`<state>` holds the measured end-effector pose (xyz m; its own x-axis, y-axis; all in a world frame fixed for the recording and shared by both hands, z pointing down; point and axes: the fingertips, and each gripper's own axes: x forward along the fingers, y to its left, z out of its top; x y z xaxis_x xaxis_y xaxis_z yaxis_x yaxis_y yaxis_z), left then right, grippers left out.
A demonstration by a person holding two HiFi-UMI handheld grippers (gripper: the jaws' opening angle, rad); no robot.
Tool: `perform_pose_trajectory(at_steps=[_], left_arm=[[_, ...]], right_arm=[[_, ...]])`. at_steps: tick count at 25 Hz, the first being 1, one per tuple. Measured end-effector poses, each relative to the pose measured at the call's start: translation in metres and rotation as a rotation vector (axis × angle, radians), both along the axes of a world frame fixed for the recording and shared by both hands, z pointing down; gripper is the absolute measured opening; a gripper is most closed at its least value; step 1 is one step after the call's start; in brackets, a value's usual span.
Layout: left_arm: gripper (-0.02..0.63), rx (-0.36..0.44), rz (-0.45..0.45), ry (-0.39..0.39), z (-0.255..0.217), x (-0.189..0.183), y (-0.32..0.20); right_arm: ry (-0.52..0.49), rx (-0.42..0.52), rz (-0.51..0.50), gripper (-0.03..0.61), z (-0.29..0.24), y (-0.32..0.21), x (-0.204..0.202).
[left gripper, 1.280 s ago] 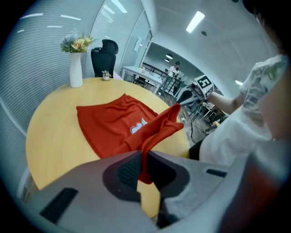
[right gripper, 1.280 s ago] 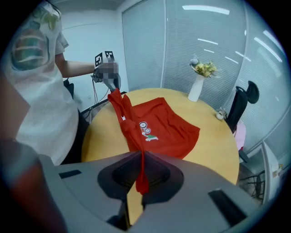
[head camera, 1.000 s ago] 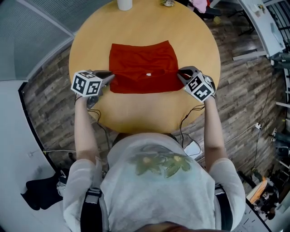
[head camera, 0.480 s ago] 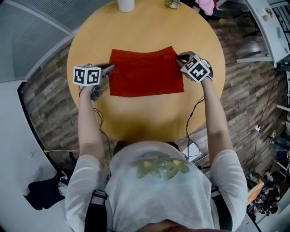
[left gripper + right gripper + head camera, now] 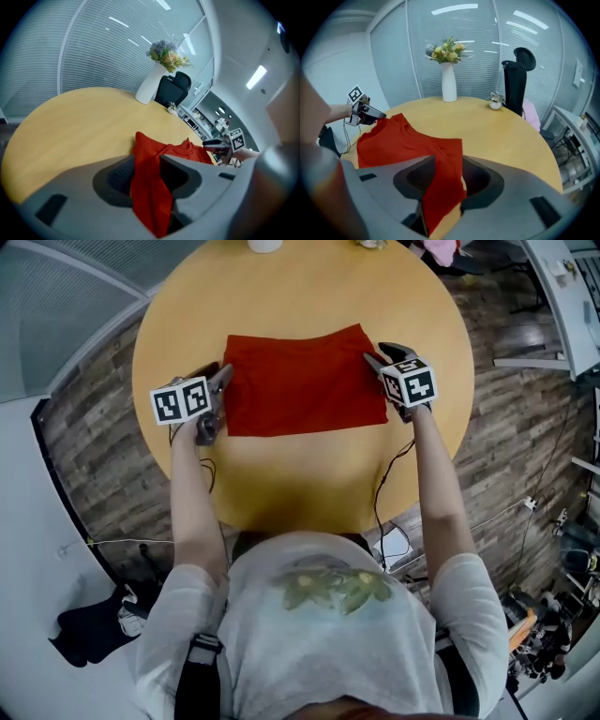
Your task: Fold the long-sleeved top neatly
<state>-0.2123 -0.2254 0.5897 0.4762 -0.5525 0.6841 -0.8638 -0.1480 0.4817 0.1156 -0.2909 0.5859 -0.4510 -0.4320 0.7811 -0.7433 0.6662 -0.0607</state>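
Moved: both grippers gone from the near corners of the long-sleeved top point(image 5: 305, 385) to its far corners; white tag seen earlier on the cloth now out of sight.
Left gripper point(image 5: 223, 379): at the far left corner of the top; jaws just opened, standing wide, red cloth draped loose between them.
Right gripper point(image 5: 375, 354): at the far right corner; jaws just opened as well, wide, a fold of the same cloth lying slack between them.
Count: one top, two grippers, one round table point(image 5: 300, 479), one white vase point(image 5: 449, 84) of flowers, one small object point(image 5: 496, 102) beside it, one black chair point(image 5: 516, 77).
Top: flat red rectangle, middle of the tabletop, a little toward the far edge.
Edges: near edge straight; far edge slightly raised at both gripped corners.
Open room: bare wood on every side of the top, broadest toward the tabletop's near edge; vase well apart at the far edge.
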Motion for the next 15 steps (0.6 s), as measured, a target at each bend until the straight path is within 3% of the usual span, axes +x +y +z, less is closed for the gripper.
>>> perform_pose_trajectory(at_steps=[3, 7, 11, 13, 15], left_arm=[[0.147, -0.016, -0.061, 0.040, 0.005, -0.007, 0.010], [0.148, -0.001, -0.120, 0.150, -0.007, -0.003, 0.016], [0.173, 0.034, -0.211, 0.227, -0.020, -0.006, 0.019], [0.173, -0.010, -0.176, 0.179, -0.007, 0.001, 0.025], [0.170, -0.069, -0.084, 0.103, 0.009, 0.015, 0.031]], right_arm=[[0.015, -0.051, 0.125, 0.170, 0.014, 0.009, 0.025], [-0.136, -0.139, 0.297, 0.170, 0.020, 0.022, 0.041], [-0.269, -0.136, 0.417, 0.170, 0.009, 0.031, 0.046], [-0.318, -0.164, 0.456, 0.170, 0.010, 0.037, 0.045], [-0.292, -0.192, 0.451, 0.169, 0.019, 0.040, 0.044]])
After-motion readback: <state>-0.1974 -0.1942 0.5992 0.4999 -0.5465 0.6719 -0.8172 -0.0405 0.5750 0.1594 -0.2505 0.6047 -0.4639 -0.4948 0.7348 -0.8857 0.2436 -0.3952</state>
